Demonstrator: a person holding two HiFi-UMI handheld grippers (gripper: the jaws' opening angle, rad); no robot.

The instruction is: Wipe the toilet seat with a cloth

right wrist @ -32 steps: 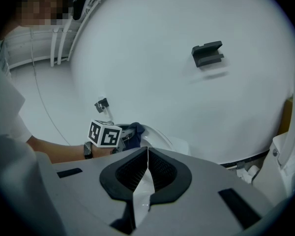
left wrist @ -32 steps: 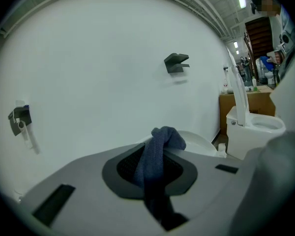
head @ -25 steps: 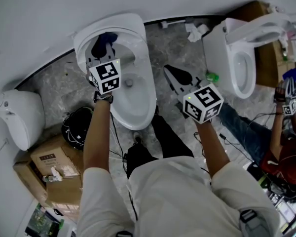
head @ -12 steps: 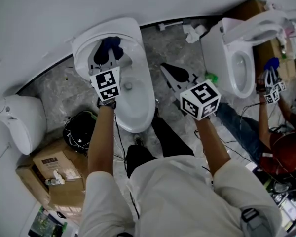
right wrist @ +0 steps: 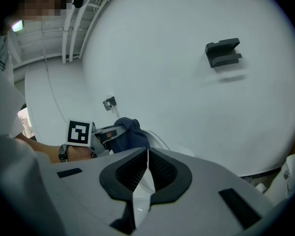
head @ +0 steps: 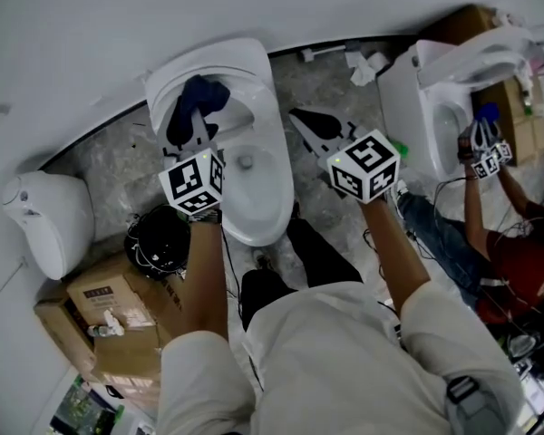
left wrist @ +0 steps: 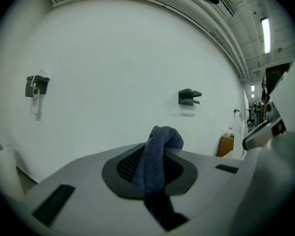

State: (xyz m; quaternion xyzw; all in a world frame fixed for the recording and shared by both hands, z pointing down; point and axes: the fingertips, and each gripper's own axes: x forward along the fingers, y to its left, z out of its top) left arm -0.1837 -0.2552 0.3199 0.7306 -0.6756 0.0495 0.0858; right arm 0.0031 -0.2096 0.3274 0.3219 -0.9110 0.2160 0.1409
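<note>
1. Down and to the left of my left claw (head: pixel 198 139), a black helmet (head: pixel 159 238) sits on the floor beside the toilet. A blind step on that side could kick it and jolt my wiping arm.
2. The left claw is clenched on the blue cloth (head: pixel 192 105), pinched by one narrow fold. The rest bunches past the tips, over the rear of the toilet seat (head: pixel 276 125). I cannot tell whether it touches the porcelain.
3. With so thin a pinch, I judge that dragging hard along the rim could pull the cloth free and drop it into the bowl just right of the claw. The wad may also wipe only a narrow streak.
4. My right claw (right wrist: pixel 146 173) is clenched on nothing, to the right of the bowl and well apart from the cloth. A wide sweep round the rim could knock the two claws together.
5. Beyond the right claw, another person (head: pixel 444 243) works at a second toilet (head: pixel 417 89). Drifting that way risks a bump.
</note>
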